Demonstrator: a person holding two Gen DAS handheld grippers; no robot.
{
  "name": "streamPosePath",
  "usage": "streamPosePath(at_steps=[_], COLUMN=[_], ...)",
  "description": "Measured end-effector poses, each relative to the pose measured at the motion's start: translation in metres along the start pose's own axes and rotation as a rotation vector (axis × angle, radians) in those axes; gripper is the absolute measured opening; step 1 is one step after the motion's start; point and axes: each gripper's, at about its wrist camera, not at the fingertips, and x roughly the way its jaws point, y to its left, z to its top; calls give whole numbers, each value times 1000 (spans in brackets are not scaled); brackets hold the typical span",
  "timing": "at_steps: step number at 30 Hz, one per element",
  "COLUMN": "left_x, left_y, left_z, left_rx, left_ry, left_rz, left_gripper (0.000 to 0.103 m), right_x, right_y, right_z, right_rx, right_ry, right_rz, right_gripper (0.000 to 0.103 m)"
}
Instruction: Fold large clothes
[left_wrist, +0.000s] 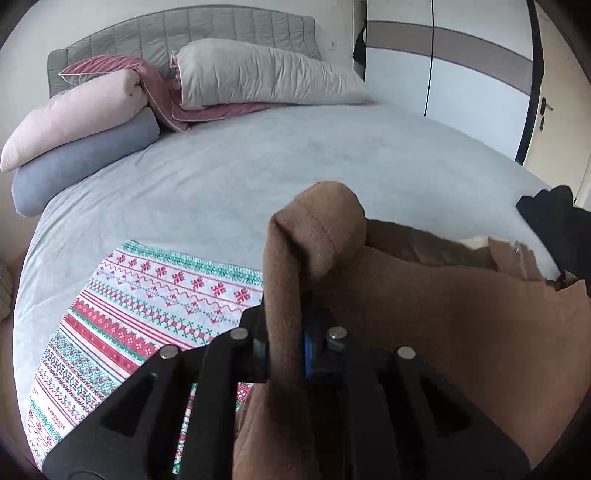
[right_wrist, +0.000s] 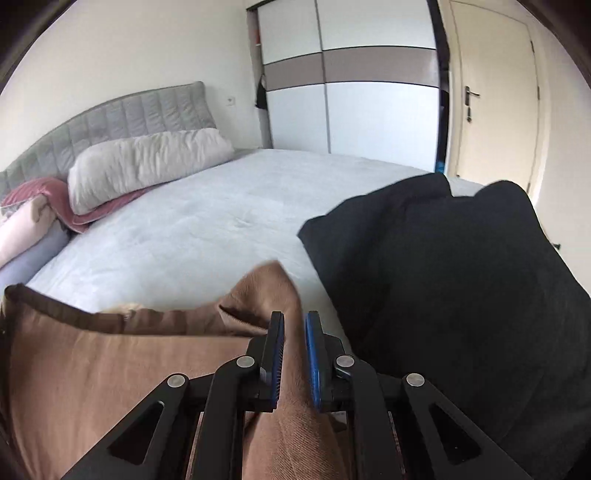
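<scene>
Gripping brown garment (left_wrist: 461, 314), left tool (left_wrist: 284, 347), right tool (right_wrist: 294, 354).

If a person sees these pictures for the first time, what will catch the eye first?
Most striking is the brown garment, pinched in both the left gripper and the right gripper, low in each view. Beside it on the bed lie a red-and-green patterned cloth and a black garment.

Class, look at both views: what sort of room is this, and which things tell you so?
Most likely a home bedroom: a made bed with a padded headboard, stacked pillows, and a sliding-door wardrobe.
</scene>
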Motion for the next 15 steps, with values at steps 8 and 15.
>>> streamPosePath(at_steps=[8,15], left_x=[-22,-110], left_y=[26,60], left_z=[-17,-77], left_rx=[-47,-79], left_ry=[69,114], left_rz=[-148,-286], left_gripper=[61,66], right_x=[4,-93], right_y=[-60,-61], right_z=[-39,-84], right_rx=[99,4], right_ry=[180,120], right_rz=[69,186], right_gripper=[25,70])
